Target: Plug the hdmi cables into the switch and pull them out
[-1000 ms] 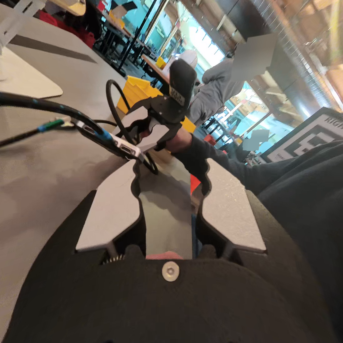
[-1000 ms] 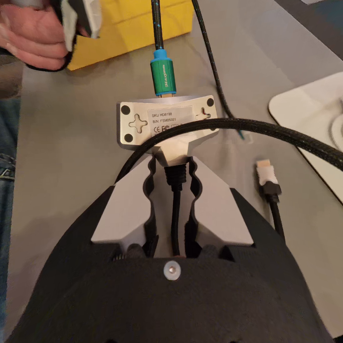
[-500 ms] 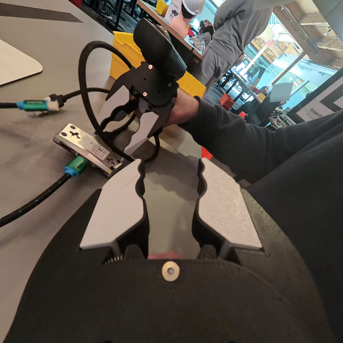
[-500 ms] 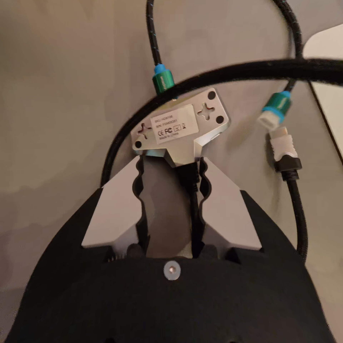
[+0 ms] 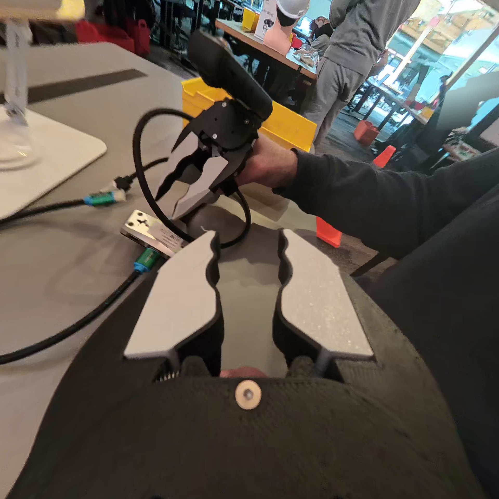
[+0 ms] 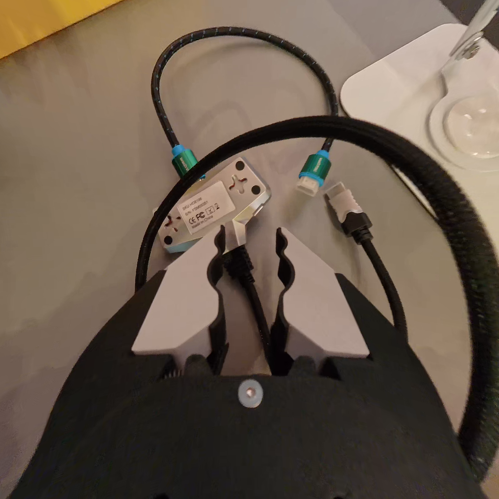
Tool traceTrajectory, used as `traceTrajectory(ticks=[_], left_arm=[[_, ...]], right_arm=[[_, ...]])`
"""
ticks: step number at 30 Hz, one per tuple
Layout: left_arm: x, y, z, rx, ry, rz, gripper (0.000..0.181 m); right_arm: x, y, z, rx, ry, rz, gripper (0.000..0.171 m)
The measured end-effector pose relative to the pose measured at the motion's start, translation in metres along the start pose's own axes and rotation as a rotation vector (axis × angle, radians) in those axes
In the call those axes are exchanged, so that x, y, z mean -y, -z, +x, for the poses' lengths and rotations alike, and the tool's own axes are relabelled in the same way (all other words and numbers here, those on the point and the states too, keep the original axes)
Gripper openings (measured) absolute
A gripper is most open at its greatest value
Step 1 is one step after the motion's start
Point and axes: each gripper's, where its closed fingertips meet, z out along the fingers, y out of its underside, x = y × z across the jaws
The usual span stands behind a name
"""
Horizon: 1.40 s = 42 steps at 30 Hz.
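Observation:
The silver HDMI switch (image 6: 216, 199) lies underside up on the grey table. One green HDMI plug (image 6: 183, 162) is seated in its far side. The same cable's other green plug (image 6: 313, 172) lies loose to the right, next to a loose black-and-grey plug (image 6: 345, 205). My right gripper (image 6: 249, 235) is open just behind the switch, and the switch's own black tail cable (image 6: 243, 270) runs between the fingers unclamped. My left gripper (image 5: 248, 237) is open and empty. It looks at the right gripper (image 5: 178, 199), the switch (image 5: 145, 229) and the seated plug (image 5: 147, 259).
A thick black braided cable (image 6: 351, 129) arcs over the switch. A white stand base (image 6: 405, 81) is at the right and a yellow bin (image 5: 283, 127) sits behind the right gripper. A person stands at far tables in the background. To reach the seated plug (image 5: 147, 259) in a straight line is about 7 centimeters for my right fingers, about 12 centimeters for my left. It is also in sight in the right wrist view (image 6: 182, 163).
My right gripper has opened and let go of the switch, which now lies turned on the table. My left gripper stays open; its view has swung towards the switch.

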Motion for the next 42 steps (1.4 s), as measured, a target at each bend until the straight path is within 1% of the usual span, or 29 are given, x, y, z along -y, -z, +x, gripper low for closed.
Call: traceTrajectory(ticks=[1,3,6,10,14,19,20,22,24,26,28,29,31,33,35,37,40,42], left_arm=[[0.006,0.006,-0.002,0.028,-0.043,0.009,0.036],[0.018,0.02,-0.01,0.106,-0.111,0.031,0.033],[0.031,0.039,-0.017,0.142,-0.119,0.08,0.028],[0.031,0.05,-0.028,0.183,-0.115,0.083,0.026],[0.029,0.049,-0.028,0.191,-0.122,0.068,0.027],[0.022,0.042,-0.026,0.197,-0.153,0.022,0.027],[0.022,0.041,-0.026,0.195,-0.154,0.019,0.027],[0.021,0.04,-0.025,0.193,-0.153,0.017,0.027],[0.021,0.039,-0.025,0.19,-0.151,0.018,0.027],[0.021,0.039,-0.025,0.189,-0.152,0.017,0.027],[0.02,0.038,-0.024,0.188,-0.153,0.017,0.027],[0.02,0.038,-0.023,0.187,-0.153,0.016,0.027],[0.02,0.038,-0.023,0.187,-0.153,0.015,0.027],[0.02,0.037,-0.023,0.185,-0.152,0.014,0.027],[0.019,0.037,-0.023,0.184,-0.152,0.013,0.027],[0.02,0.038,-0.022,0.182,-0.152,0.015,0.027],[0.019,0.037,-0.023,0.181,-0.149,0.015,0.027],[0.019,0.037,-0.023,0.18,-0.148,0.015,0.027]], right_arm=[[0.002,0.002,0.001,-0.009,0.003,0.015,0.033],[0.008,0.004,0.003,-0.016,-0.005,0.048,0.032],[0.013,0.008,0.004,-0.018,-0.017,0.082,0.03],[0.014,0.008,0.001,0.0,-0.009,0.087,0.032],[0.006,0.0,-0.008,0.044,0.014,0.039,0.057],[-0.009,-0.015,-0.027,0.095,0.138,-0.069,0.076],[-0.008,-0.016,-0.031,0.117,0.135,-0.057,0.073],[-0.009,-0.019,-0.035,0.139,0.108,-0.062,0.075],[-0.008,-0.021,-0.041,0.182,0.08,-0.056,0.069],[-0.009,-0.024,-0.046,0.221,0.033,-0.056,0.069],[-0.013,-0.026,-0.054,0.277,0.004,-0.071,0.074],[-0.013,-0.026,-0.057,0.284,0.024,-0.062,0.082],[-0.013,-0.026,-0.062,0.287,0.036,-0.076,0.09],[-0.009,-0.024,-0.066,0.33,-0.029,-0.077,0.096],[-0.002,-0.019,-0.072,0.421,-0.137,-0.042,0.099],[0.005,-0.014,-0.08,0.518,-0.233,0.01,0.11],[0.01,-0.008,-0.086,0.585,-0.284,0.033,0.117],[0.015,-0.005,-0.092,0.635,-0.32,0.053,0.131]])
